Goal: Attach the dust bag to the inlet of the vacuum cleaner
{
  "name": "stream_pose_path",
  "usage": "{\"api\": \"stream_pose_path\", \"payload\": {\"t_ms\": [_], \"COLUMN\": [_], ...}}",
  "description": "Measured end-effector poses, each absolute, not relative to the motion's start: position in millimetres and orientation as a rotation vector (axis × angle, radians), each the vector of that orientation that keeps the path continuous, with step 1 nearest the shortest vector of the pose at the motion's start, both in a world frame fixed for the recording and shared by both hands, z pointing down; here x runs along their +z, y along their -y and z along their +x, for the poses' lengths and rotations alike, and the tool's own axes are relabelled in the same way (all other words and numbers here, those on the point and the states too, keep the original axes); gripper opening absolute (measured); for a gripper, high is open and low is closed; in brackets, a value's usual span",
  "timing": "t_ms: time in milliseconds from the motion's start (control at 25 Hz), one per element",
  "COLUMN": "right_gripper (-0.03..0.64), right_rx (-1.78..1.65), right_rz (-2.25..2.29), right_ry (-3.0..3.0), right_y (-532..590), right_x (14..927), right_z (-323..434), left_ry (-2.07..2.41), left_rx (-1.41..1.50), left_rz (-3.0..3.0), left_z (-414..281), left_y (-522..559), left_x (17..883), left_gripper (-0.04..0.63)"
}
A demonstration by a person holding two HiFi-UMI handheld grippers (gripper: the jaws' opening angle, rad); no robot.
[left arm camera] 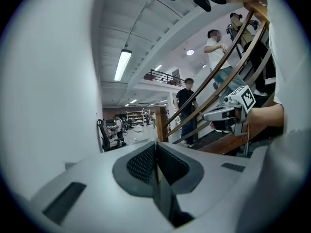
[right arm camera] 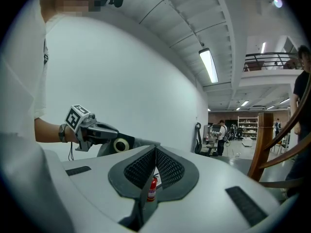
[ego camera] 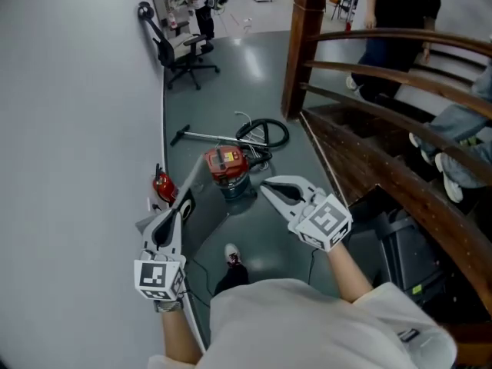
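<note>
The vacuum cleaner (ego camera: 227, 167), a canister with a red top, stands on the grey floor ahead of me. Its black hose (ego camera: 263, 132) is coiled behind it and its wand (ego camera: 204, 136) lies to the left. I see no dust bag in any view. My left gripper (ego camera: 187, 195) is held out near the white wall, left of the vacuum, and its jaws are shut with nothing in them (left arm camera: 155, 152). My right gripper (ego camera: 266, 184) hovers just right of the vacuum, also shut and empty (right arm camera: 154, 154). Both point roughly level, well above the floor.
A red fire extinguisher (ego camera: 161, 187) stands at the wall's foot beside the vacuum. A wooden staircase with a curved railing (ego camera: 361, 141) and post (ego camera: 300, 52) borders the right, with people on the steps. An office chair (ego camera: 181, 52) stands farther down the corridor.
</note>
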State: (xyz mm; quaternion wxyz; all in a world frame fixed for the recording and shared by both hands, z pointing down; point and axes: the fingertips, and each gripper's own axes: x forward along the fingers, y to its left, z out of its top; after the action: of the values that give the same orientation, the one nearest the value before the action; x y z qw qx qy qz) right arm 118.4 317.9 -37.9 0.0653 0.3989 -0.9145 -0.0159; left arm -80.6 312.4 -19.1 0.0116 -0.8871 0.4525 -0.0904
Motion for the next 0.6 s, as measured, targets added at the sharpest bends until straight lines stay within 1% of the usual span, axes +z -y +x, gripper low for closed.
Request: {"api": "stream_pose_path", "payload": {"t_ms": [600], "right_gripper": [0.028], "right_rx": [-0.047], "right_rz": [1.177], "right_ry": [2.686], "right_y": [-166.2], "right_x": [-30.2], "right_z": [71.5], "left_ry": [-1.387], "left_rx": [-0.295], "left_rz": [-2.817], "left_z": [-122.7], "left_y": [-154.4], "left_x": [-7.7], "left_gripper": [0.017]}}
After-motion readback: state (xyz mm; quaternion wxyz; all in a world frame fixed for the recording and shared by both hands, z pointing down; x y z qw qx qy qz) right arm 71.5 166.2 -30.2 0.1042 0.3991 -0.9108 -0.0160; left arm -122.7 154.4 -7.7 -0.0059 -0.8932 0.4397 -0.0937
